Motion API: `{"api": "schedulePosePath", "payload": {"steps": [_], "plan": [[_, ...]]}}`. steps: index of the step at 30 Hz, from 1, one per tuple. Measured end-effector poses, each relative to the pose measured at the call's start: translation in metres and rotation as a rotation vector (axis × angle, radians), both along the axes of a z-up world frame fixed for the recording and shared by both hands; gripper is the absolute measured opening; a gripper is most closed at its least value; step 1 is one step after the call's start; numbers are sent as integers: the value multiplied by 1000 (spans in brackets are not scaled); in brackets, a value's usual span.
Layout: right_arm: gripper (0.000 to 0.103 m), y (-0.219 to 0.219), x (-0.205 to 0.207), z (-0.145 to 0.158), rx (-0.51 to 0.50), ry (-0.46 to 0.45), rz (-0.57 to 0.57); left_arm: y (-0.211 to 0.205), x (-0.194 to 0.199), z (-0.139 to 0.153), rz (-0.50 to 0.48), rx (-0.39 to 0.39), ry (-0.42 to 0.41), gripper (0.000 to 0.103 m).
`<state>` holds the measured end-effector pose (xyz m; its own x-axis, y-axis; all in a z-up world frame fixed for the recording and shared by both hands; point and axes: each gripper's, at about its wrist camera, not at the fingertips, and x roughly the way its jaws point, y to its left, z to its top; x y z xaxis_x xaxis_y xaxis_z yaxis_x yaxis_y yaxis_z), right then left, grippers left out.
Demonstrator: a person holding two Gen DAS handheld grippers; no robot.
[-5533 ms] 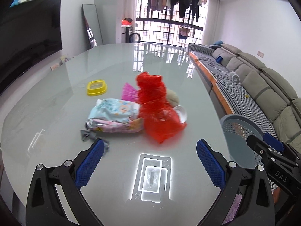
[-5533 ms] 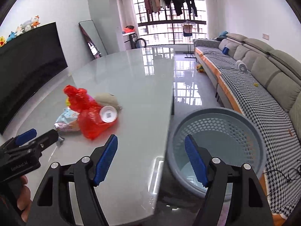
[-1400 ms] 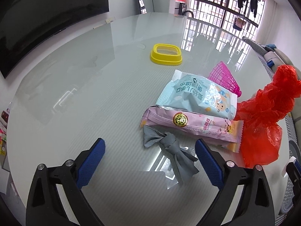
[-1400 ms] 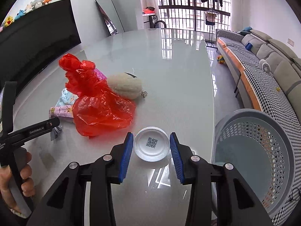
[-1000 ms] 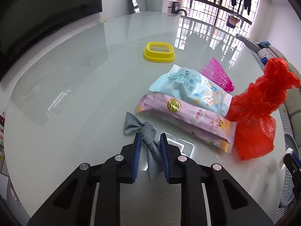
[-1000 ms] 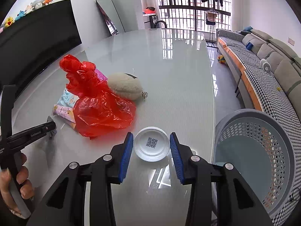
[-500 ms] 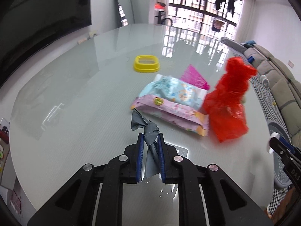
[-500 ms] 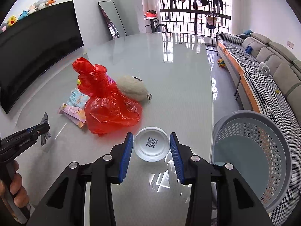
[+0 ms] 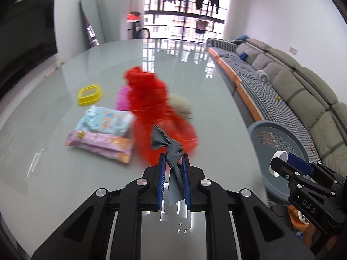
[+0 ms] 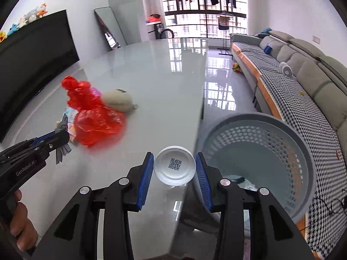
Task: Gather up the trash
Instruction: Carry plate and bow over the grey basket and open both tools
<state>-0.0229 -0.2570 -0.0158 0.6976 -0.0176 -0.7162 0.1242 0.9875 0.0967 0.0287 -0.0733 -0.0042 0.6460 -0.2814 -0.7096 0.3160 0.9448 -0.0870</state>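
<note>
Left wrist | left claw [image 9: 173, 162] clamps knotted grey scrap [image 9: 173, 151] | right claw [image 10: 174, 166] grips white cup [image 10: 174, 169]

Bright daylight floods in from the tall barred window [image 10: 205, 13] at the far end, blowing it out to near white. The glossy pale grey glass worktop [image 10: 151, 75] mirrors that window in streaky glare. The crumpled red plastic bag [image 9: 151, 108] smears with motion blur in the left wrist view. Fisheye distortion bends walls, with black vignetting at the corners.

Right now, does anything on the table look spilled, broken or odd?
Nothing spilled or broken. Trash sits heaped together: red plastic bag slumped over two snack packets, with a yellow ring and a beige pouch alongside.
</note>
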Motion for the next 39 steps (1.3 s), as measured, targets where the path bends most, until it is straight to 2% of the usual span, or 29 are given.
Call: {"api": "schedulePosePath", "payload": {"steps": [9, 15, 21, 26, 28, 33, 39], "plan": [[39, -83, -24, -14, 16, 32, -157, -100, -2, -11, -199, 13, 30, 15], [39, -128, -31, -28, 44, 54, -218, -164, 2, -26, -300, 60, 57, 15], [39, -159, -32, -38, 75, 71, -245, -206, 8, -41, -344, 78, 97, 15], [39, -176, -35, -44, 87, 74, -253, -220, 5, -48, -354, 103, 109, 19], [39, -179, -36, -46, 93, 74, -251, -222, 5, -49, -351, 113, 108, 24], [48, -184, -40, -45, 104, 56, -258, -220, 4, -46, -328, 124, 93, 47], [49, -184, -44, -45, 114, 52, -262, -214, 2, -40, -312, 124, 77, 60]]}}
